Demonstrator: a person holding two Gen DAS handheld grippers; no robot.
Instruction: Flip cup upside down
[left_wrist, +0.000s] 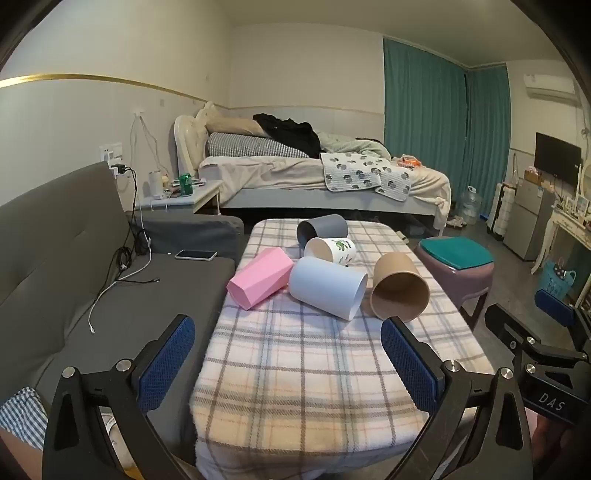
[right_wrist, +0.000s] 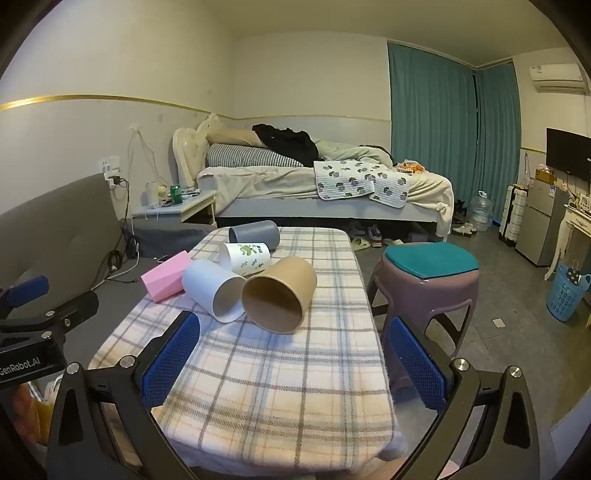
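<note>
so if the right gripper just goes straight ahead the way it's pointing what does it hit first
Most likely the brown paper cup, lying on its side with its mouth toward the open right gripper. Only plaid tablecloth lies before it, though depth is uncertain.

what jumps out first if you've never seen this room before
A heap of five cups lying on their sides on the plaid-covered table: a pink cup, a pale blue cup and a brown paper cup in front, a white leaf-print cup and a grey cup behind. Both tools, left and right, hang open at the near edge, holding nothing. Behind is an unmade bed and teal curtains.
</note>
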